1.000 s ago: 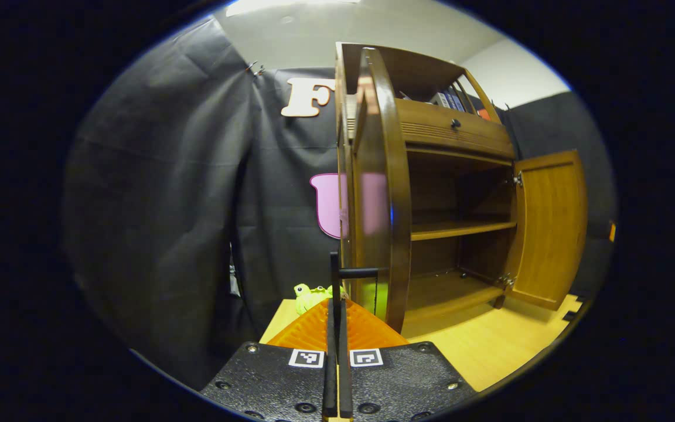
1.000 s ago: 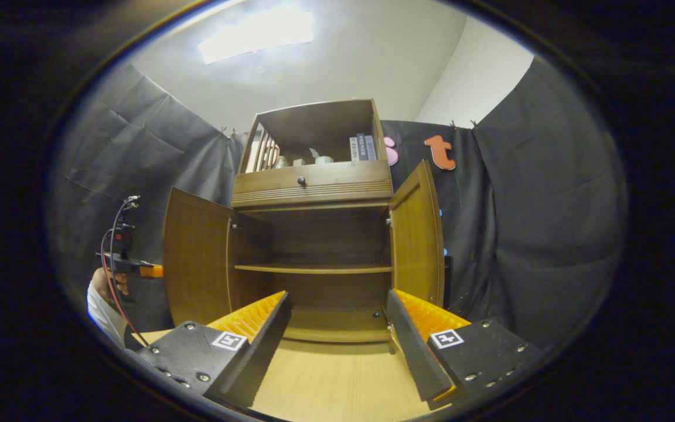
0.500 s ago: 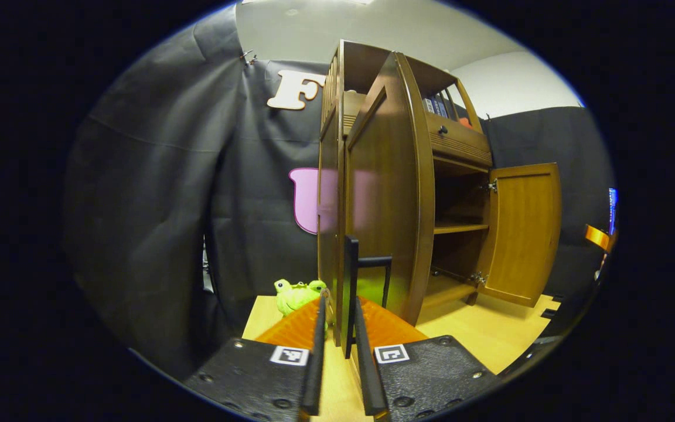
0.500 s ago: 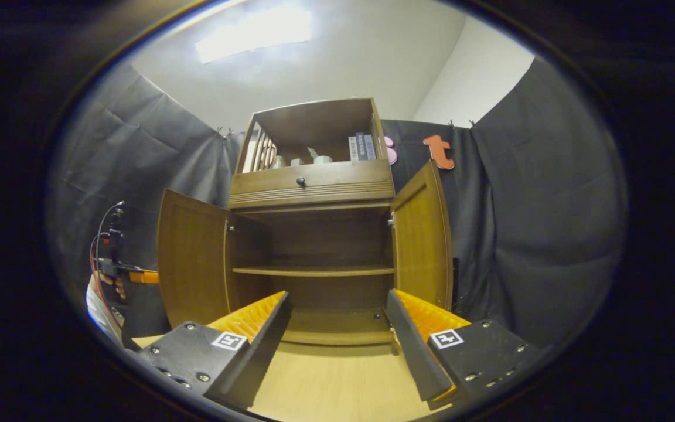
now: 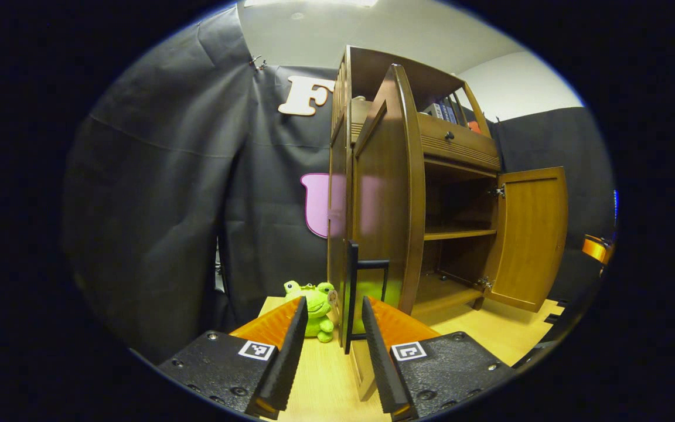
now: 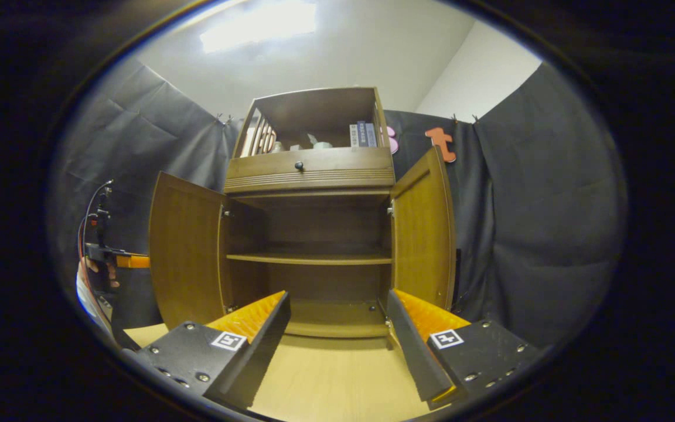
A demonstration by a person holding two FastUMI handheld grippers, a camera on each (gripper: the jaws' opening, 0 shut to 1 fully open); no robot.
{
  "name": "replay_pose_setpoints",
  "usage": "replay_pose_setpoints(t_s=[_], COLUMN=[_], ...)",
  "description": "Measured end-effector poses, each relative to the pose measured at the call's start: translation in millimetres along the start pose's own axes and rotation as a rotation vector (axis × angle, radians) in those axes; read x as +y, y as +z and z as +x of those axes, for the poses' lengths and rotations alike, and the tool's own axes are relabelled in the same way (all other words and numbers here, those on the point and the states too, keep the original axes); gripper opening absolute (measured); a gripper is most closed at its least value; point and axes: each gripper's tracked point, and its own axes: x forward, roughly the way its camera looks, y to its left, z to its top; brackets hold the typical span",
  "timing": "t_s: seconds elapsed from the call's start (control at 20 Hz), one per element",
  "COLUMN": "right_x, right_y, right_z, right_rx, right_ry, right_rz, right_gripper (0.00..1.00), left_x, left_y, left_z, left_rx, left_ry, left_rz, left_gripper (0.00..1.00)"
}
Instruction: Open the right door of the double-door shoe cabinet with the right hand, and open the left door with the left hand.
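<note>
Both doors standing open; left tool letting go.

Left tool (image 5: 329, 343) is now sitting spread, having released the black handle (image 5: 367, 293) just ahead. Left door (image 5: 387, 193) and right door (image 6: 422, 234) are hanging wide. Right tool (image 6: 337, 340) is hovering spread, empty, over the desk (image 6: 337, 381). Task looking finished.

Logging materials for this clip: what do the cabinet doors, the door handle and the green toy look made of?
Left door and right door: wood or wood veneer, glossy brown finish; grain and reflections show. Door handle: thin black bar, probably painted metal, matte. Green frog toy: soft plush, judging by its fuzzy, rounded shape.
</note>
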Motion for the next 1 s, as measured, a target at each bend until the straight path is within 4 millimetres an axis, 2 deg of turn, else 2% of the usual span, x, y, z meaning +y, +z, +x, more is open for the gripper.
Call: replay_pose_setpoints(t_s=[0.1, 0.2, 0.4, 0.55, 0.7, 0.75, 0.8, 1.0], right_x=[-3, -9, -8, -8, -11, -10, -7, 4], right_y=[1, 5, 6, 5, 7, 9, 12, 18], right_z=[5, 6, 4, -2, -5, -5, -5, -5], right_rx=[0.006, 0.0, 0.0, -0.005, -0.011, -0.015, -0.021, -0.023], right_ry=[0.002, -0.007, 0.017, 0.03, 0.011, 0.012, 0.019, 0.054], right_rz=[-0.006, -0.023, -0.005, 0.012, -0.014, -0.019, -0.019, -0.001], right_gripper=[0.97, 0.98, 0.98, 0.98, 0.96, 0.96, 0.98, 0.98], left_x=[-1, -3, 9, 14, 5, 2, -2, -19], left_y=[3, 10, 31, 46, 53, 53, 53, 56], left_z=[-6, -12, -36, -53, -63, -66, -67, -70], left_rx=[0.0, -0.012, -0.067, -0.108, -0.113, -0.108, -0.102, -0.096], left_ry=[0.037, 0.076, 0.224, 0.328, 0.364, 0.371, 0.376, 0.385], left_rz=[0.016, 0.035, 0.037, 0.0, -0.027, -0.024, -0.021, -0.038], left_gripper=[0.58, 0.61, 0.82, 0.89, 0.92, 0.96, 0.92, 0.92])
